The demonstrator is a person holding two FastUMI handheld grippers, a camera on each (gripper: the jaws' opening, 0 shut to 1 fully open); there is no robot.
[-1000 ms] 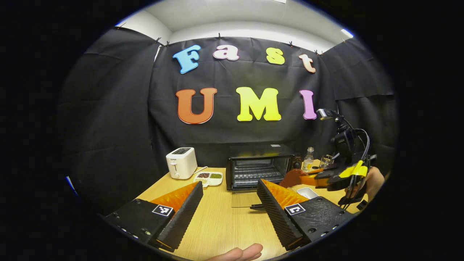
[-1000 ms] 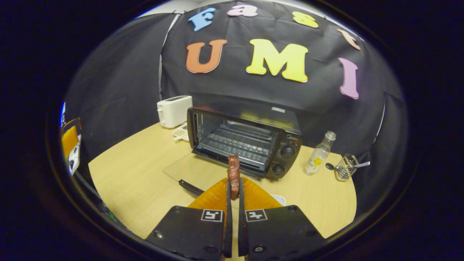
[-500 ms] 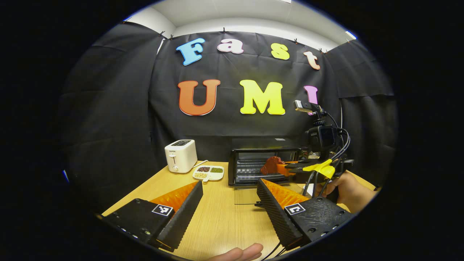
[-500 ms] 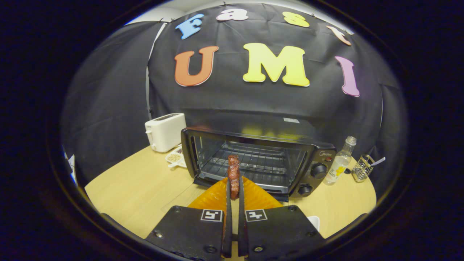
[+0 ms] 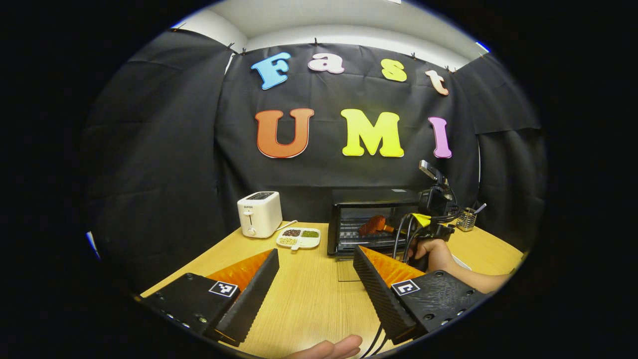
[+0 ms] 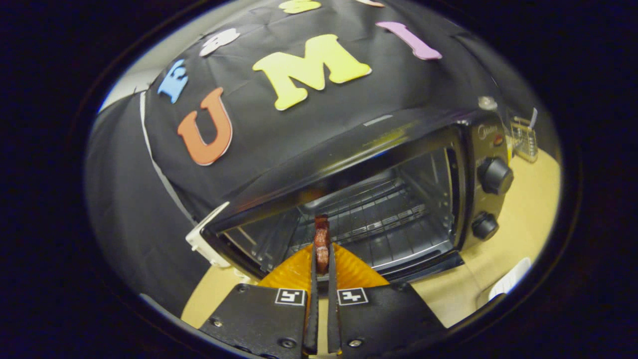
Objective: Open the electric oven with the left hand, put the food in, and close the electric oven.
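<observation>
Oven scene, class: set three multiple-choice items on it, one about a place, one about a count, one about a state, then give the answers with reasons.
1. Where does the toaster stand?
A. On top of the oven
B. On the table, left of the oven in the left gripper view
C. Inside the oven

2. How many knobs show on the oven front?
A. Two
B. Four
C. None

3. What is the right gripper doing?
A. Hanging open
B. Gripping a knob
C. Holding the food at the open oven mouth

Answers: B, it sits beside the snack dish; A, one knob above the other; C, its jaws pinch the meat before the rack.
</observation>
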